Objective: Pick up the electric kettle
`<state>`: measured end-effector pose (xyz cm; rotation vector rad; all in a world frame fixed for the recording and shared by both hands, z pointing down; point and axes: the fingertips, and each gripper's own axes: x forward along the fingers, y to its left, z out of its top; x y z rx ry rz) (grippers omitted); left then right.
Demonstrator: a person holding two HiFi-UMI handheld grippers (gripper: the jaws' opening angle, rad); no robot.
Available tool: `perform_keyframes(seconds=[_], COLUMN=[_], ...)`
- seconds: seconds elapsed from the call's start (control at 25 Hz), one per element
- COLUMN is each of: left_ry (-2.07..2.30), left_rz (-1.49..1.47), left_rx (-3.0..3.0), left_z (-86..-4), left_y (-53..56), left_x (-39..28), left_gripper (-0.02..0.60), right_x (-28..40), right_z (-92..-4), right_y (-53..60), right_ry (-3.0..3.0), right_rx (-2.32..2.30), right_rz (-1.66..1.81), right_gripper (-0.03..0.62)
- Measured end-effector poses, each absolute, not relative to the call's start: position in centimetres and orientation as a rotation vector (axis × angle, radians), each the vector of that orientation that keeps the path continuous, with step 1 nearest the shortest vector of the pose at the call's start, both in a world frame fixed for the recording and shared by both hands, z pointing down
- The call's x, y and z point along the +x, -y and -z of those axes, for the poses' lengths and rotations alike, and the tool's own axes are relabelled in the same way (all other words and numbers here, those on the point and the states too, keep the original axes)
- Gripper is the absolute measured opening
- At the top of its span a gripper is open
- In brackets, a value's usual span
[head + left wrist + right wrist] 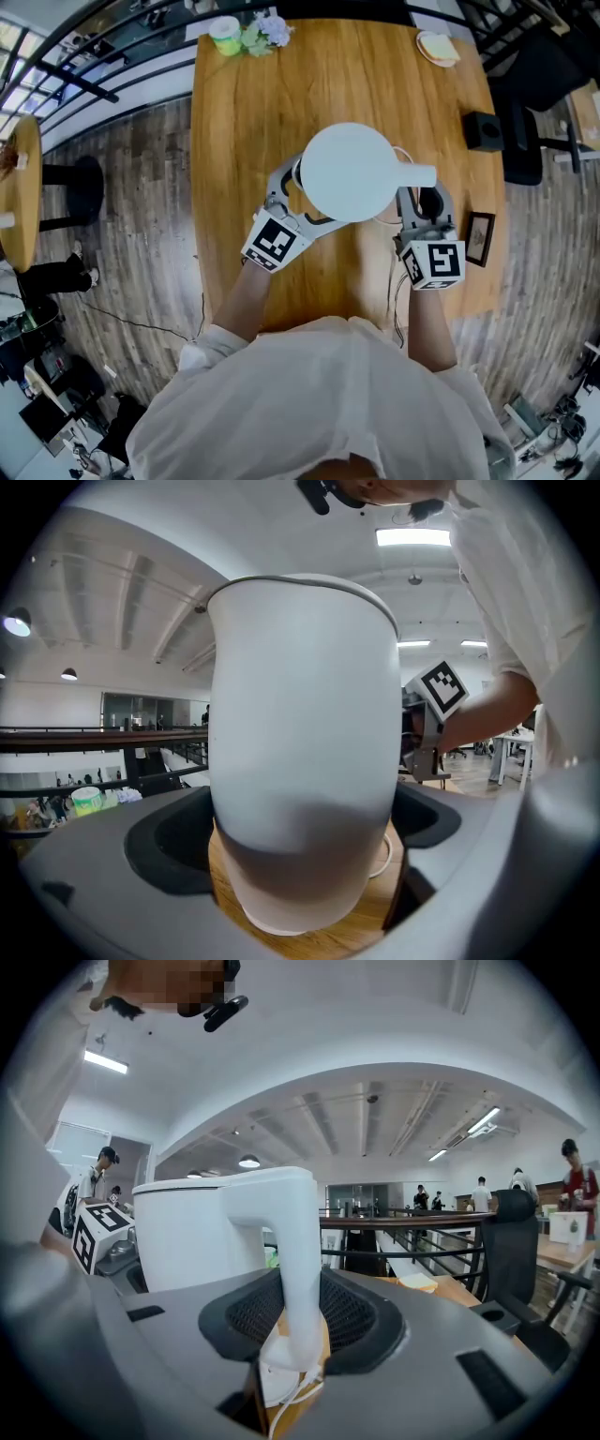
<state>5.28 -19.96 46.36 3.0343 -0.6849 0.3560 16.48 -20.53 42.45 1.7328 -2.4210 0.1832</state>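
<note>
The white electric kettle [349, 173] hangs over the middle of the wooden table [244, 112], held between both grippers. My left gripper [293, 190] is shut on the kettle's round body [300, 742], one jaw on each side of it. My right gripper [420, 199] is shut on the kettle's white handle [298, 1260], which stands upright between the jaws. Under the kettle, a white round base [281, 919] with a white cord [281, 1408] lies on the wood. In the head view the kettle's lid hides both sets of fingertips.
At the table's far edge stand a green cup [225, 36] and a small bunch of flowers [267, 30], with a plate [438, 47] at the far right corner. A black box [483, 131] and a small picture frame [480, 238] sit along the right edge. A black chair [539, 84] stands beyond.
</note>
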Motion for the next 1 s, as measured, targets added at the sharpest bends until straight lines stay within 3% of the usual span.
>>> perform_keyframes(seconds=[1.0], left_ry=[0.637], left_rz=[-0.371], left_rx=[3.095], left_z=[-38.1], left_y=[2.5], left_x=[4.4], left_gripper=[0.578], right_x=[15.9], right_z=[-35.1], right_y=[2.5], right_ry=[2.445], right_rx=[1.817], right_rz=[-0.198], right_gripper=[0.117])
